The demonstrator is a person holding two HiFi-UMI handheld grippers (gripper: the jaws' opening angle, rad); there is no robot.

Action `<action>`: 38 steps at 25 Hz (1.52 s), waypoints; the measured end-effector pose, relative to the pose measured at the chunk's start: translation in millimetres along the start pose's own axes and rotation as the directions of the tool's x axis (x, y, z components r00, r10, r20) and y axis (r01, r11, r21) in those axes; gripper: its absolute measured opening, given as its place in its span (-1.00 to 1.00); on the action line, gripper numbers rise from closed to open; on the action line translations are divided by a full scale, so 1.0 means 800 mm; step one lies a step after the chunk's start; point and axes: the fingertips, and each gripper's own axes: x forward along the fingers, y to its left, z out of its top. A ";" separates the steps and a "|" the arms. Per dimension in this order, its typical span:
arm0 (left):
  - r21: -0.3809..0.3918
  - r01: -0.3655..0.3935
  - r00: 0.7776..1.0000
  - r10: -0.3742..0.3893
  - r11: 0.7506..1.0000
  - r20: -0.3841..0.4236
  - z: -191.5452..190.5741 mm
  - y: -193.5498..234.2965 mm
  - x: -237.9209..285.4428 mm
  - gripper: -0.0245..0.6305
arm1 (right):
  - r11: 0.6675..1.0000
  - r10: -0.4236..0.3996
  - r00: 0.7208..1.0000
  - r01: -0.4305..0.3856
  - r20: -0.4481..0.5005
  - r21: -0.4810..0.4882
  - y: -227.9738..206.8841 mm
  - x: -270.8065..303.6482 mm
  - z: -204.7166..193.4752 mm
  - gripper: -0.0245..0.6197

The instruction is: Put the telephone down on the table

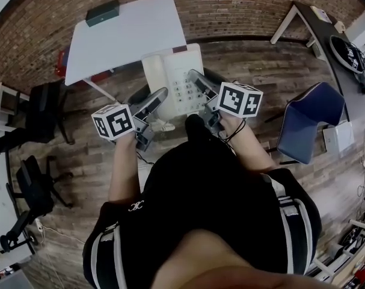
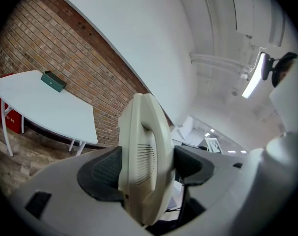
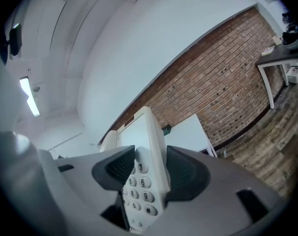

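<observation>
Person's black short-sleeved top (image 1: 200,185) fills the bottom of the head view, both bare forearms reaching forward. Left gripper (image 1: 159,98), grey with a marker cube, and right gripper (image 1: 198,82), same build, hold a cream-white plastic push-button desk telephone (image 1: 173,77) between them, one on each side.

Left gripper view: black ribbed fingers (image 2: 102,171) pinched on the handset side of the telephone (image 2: 144,161); the speaker grille faces the left pad and the body stands edge-on between the pads.

Right gripper view: black fingers (image 3: 121,166) clamped on the keypad edge of the telephone (image 3: 146,156); keys 3, 5, 6, 8, 9, 0 and # are readable just below the pads.

Telephone is up in the air, carried by both grippers, not resting on anything. In the head view it overlaps the near corner of the white rectangular tabletop (image 1: 125,32), but both gripper views show that tabletop (image 2: 40,102) further off, beyond the telephone, near a red brick wall (image 2: 65,48).

Small dark green box (image 1: 102,12) sits at the far edge of the tabletop, well apart from the telephone. Wood-plank floor (image 1: 242,59) lies under it all. Blue padded chair (image 1: 311,122) stands to the person's right, a black office chair (image 1: 44,110) to the left, and a dark desk (image 1: 326,47) with clutter at upper right.
</observation>
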 end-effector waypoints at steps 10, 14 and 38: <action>0.002 -0.005 1.000 0.005 1.000 -0.012 0.054 0.064 0.046 0.09 | 1.000 -0.001 1.000 0.001 0.007 0.008 -0.038 0.079 0.039 -0.35; -0.003 -0.008 1.000 0.008 1.000 -0.021 0.084 0.100 0.076 0.09 | 1.000 -0.002 1.000 0.002 -0.003 0.018 -0.065 0.123 0.060 -0.35; -0.129 -0.082 0.996 0.075 0.988 -0.057 0.287 0.330 0.303 0.08 | 0.994 -0.020 0.990 0.035 -0.140 0.104 -0.258 0.412 0.234 -0.35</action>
